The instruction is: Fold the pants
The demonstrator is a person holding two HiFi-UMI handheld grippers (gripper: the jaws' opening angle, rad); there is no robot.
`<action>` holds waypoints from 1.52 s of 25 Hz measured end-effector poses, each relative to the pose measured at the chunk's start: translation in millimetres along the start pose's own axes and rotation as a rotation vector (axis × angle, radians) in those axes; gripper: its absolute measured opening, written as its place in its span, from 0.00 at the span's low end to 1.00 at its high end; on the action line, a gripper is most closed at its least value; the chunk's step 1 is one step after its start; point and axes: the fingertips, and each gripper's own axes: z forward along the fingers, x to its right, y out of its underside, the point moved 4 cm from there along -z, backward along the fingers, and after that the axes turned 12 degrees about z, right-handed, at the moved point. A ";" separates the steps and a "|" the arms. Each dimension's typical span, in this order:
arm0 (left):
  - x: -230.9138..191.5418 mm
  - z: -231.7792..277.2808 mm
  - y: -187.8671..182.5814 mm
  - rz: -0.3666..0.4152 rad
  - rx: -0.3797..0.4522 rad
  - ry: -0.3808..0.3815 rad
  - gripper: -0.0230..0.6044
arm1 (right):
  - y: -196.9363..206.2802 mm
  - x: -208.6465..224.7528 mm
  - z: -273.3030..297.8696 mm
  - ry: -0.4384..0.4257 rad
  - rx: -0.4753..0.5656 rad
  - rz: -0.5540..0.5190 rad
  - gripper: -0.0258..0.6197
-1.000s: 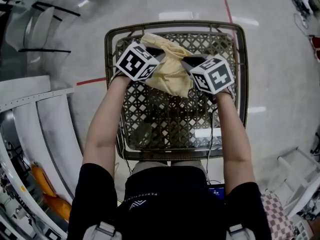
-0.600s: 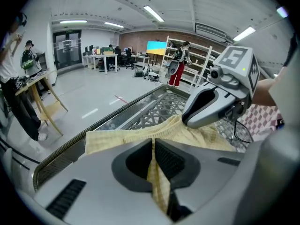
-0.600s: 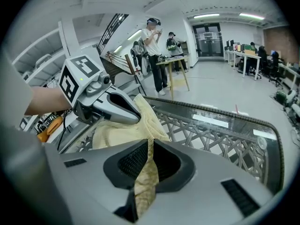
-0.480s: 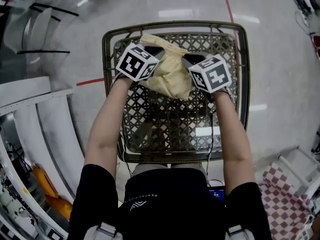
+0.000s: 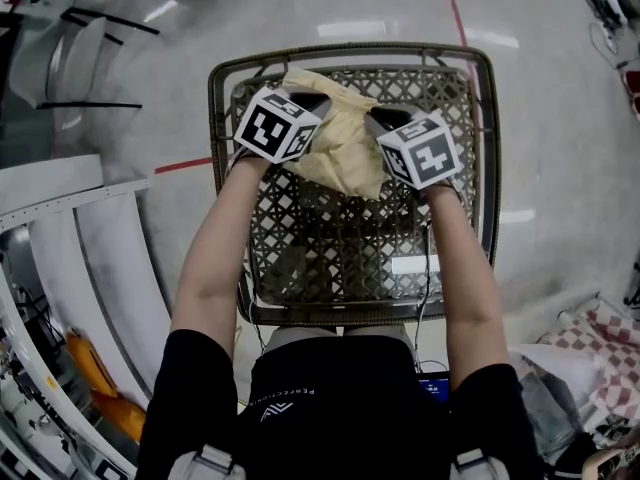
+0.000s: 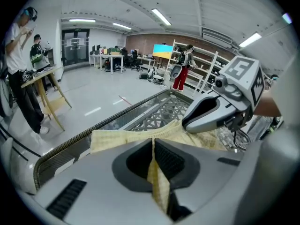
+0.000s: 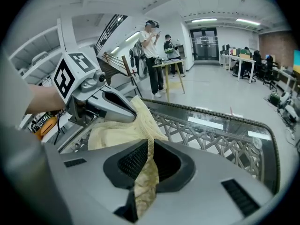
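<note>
Over the far half of the lattice tabletop (image 5: 340, 315), the pale yellow pants (image 5: 345, 153) hang bunched between the two tools, partly resting on the surface.

Current state:
- The left gripper (image 6: 153, 144) has its fingers (image 6: 171, 162) pressed together on a thin pinch of the cloth edge.
- The right gripper (image 7: 150, 149) is likewise clamped on a fold of the pants, which trails down through its grip.
- Both tools point obliquely downward and stand near each other, so the cloth between them is slack and crumpled.

The step in hand appears to be spreading the garment flat before the first fold. Recommended procedure:
1. Keep both grips firm, because each pinch is narrow and thin cloth can slip.
2. Draw the tools apart sideways until the held edge is taut (probably the waistband, though the crumpling makes this uncertain).
3. Lift enough for the hanging part to clear the surface, then lay it down towards the near edge without dragging it.
4. Confirm that both legs lie flat and aligned before releasing either grip.
</note>
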 end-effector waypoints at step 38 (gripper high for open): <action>133.8 -142.7 34.2 -0.130 0.252 -0.300 0.07 | 71.4 -110.0 -123.9 0.143 0.365 0.309 0.11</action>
